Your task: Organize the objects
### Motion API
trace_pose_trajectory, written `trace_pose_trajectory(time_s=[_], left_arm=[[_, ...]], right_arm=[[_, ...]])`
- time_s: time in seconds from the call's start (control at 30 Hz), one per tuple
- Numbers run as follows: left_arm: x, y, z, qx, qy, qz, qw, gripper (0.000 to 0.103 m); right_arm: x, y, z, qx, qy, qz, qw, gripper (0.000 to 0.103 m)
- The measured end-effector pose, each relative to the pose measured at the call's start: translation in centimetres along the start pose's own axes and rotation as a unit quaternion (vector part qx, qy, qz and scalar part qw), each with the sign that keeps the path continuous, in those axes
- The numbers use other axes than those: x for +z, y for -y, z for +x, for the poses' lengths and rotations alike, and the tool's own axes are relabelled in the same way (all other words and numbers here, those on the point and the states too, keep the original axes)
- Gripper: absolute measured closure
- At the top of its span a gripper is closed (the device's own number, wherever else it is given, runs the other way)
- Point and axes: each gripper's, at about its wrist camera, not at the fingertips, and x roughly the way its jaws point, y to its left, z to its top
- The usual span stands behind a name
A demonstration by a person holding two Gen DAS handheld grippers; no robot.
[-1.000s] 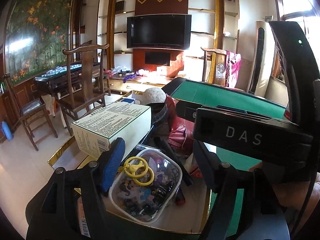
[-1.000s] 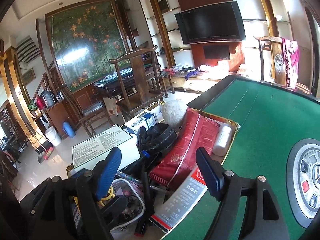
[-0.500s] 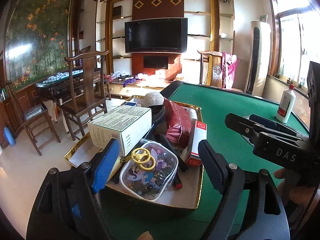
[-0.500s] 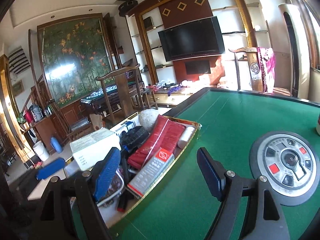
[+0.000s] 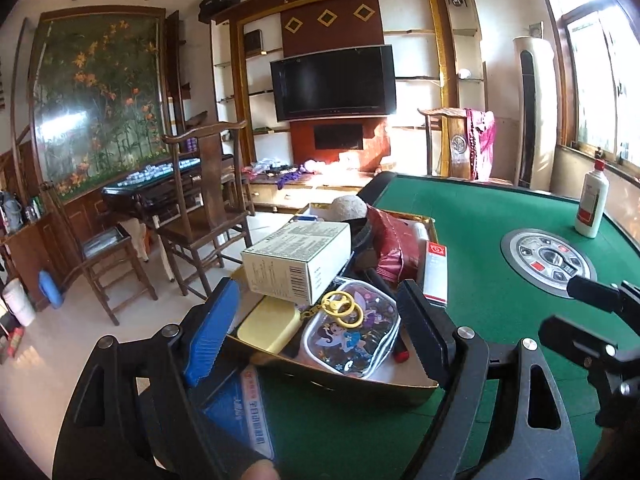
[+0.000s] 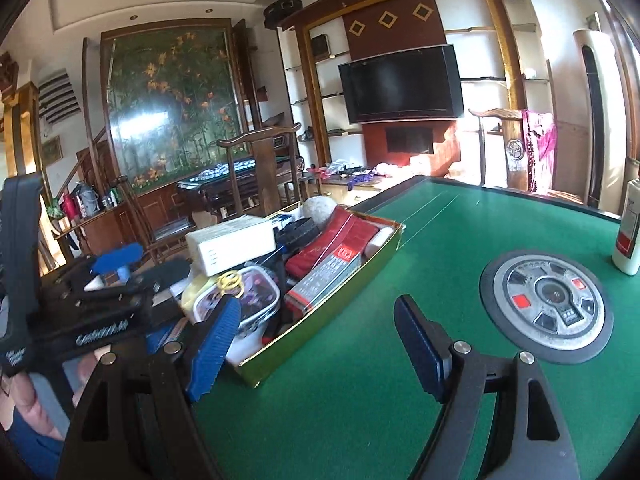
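The left claw (image 5: 316, 336) is held released, nothing gripped between its blue pads. Just ahead of it, a gold-rimmed tray (image 5: 340, 380) is seen on the green table (image 5: 492, 220), crowded with a white box (image 5: 296, 260), a cartoon pouch (image 5: 352, 336) with a yellow ring, a yellow case (image 5: 268, 328) and a red-and-white carton (image 5: 435, 272). The right claw (image 6: 320, 344) is likewise released and empty, with the tray (image 6: 320, 312) to its forward left. A round control panel (image 6: 548, 300) is set into the table to its forward right, and a white bottle (image 6: 630, 232) is stood beyond that.
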Motion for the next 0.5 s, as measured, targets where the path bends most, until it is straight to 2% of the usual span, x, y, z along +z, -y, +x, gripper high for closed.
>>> trace_pose_trajectory(time_s=[0.13, 0.27, 0.5], left_arm=[[-0.1, -1.0, 0.2, -0.017, -0.011, -0.029, 0.9994, 0.021], [-0.3, -1.0, 0.2, 0.018, -0.004, -0.024, 0.9995, 0.021], [-0.4, -0.9, -0.1, 0.019, -0.001, -0.020, 0.9996, 0.021]], right_arm=[[-1.5, -1.1, -0.6, 0.012, -0.007, -0.013, 1.000, 0.023], [-2.0, -2.0, -0.4, 0.015, -0.015, -0.028, 0.999, 0.023], [-2.3, -2.3, -0.3, 0.018, -0.017, -0.030, 0.999, 0.023]])
